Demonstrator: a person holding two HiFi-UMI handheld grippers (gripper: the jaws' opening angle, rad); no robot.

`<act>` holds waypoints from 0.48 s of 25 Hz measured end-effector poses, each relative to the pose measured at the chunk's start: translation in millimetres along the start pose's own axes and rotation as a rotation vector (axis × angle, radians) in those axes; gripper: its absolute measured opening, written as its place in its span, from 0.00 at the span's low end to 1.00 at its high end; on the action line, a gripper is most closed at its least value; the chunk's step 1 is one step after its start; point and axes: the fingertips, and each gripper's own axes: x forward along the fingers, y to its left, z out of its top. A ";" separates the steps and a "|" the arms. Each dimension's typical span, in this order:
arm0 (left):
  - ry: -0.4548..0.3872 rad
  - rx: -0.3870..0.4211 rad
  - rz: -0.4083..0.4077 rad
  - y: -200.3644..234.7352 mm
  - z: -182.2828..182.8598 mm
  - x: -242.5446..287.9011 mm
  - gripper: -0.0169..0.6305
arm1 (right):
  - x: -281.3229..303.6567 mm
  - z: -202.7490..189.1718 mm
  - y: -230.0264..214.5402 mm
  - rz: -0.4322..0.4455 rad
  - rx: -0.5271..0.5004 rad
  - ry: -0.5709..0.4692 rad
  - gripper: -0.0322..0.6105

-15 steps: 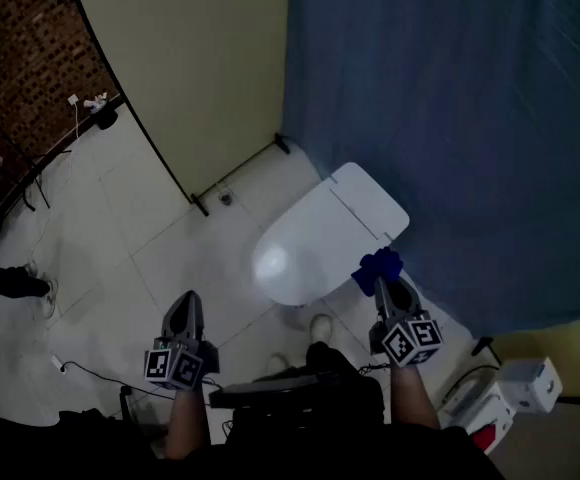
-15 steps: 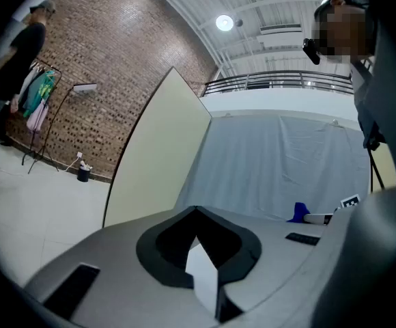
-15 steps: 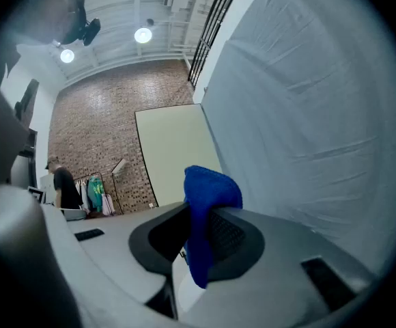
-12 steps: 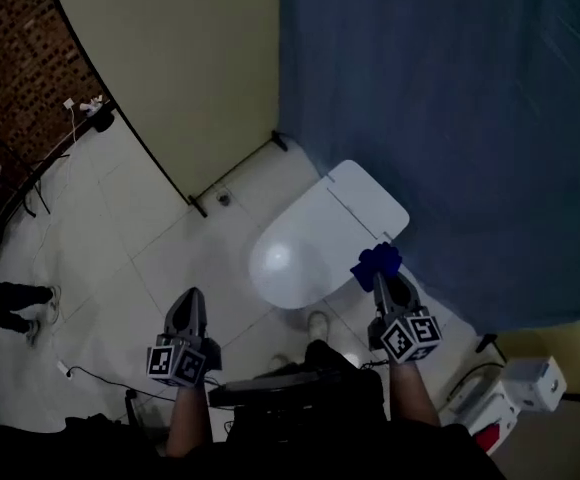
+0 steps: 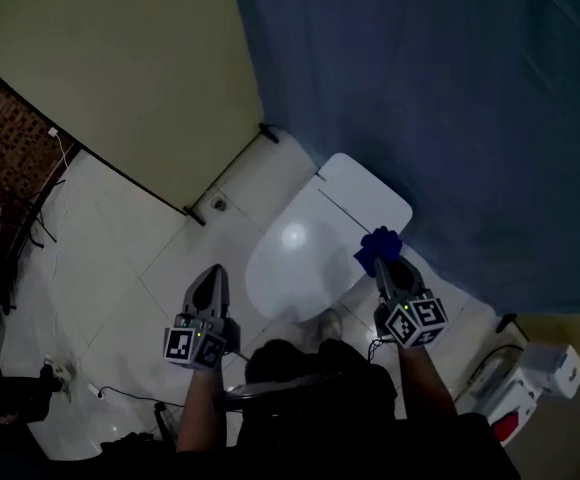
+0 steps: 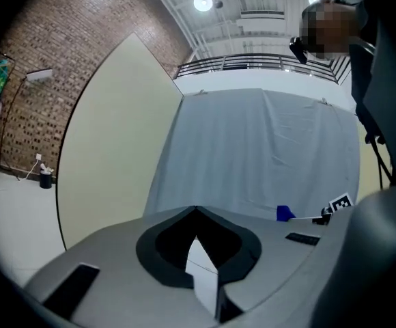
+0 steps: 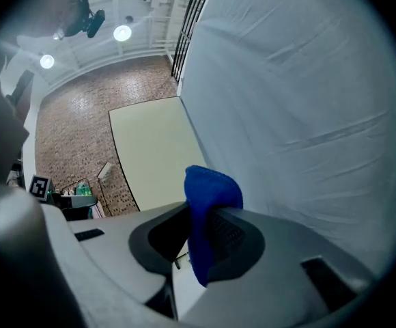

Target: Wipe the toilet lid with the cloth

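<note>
While the white oval toilet lid [image 5: 295, 266] lies lengthwise toward the blue curtain [image 5: 450, 88], the right tongs [image 5: 384, 268] clamp a crumpled blue cloth [image 5: 378, 248] and the left tongs [image 5: 211, 282] are closed, empty.

Bunched blue cloth [image 5: 378, 251] seemingly above closed toilet lid [image 5: 295, 268]

Glossy toilet lid [image 5: 300, 258], soft (nubby) cloth [image 5: 378, 249]

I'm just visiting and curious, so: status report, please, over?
Right gripper shut on blue cloth, at edge of toilet lid. Left gripper shut, empty. Lid closed, nothing on it.
</note>
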 end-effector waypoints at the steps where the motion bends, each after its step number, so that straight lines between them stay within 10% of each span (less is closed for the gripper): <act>1: 0.018 0.009 -0.019 0.5 -4.0 9.1 0.01 | 4.4 -2.9 -2.2 -0.009 0.006 0.009 0.15; 12: 0.189 0.031 -0.214 65.9 -36.1 88.7 0.01 | 115.6 -54.0 5.4 -0.141 0.070 0.070 0.15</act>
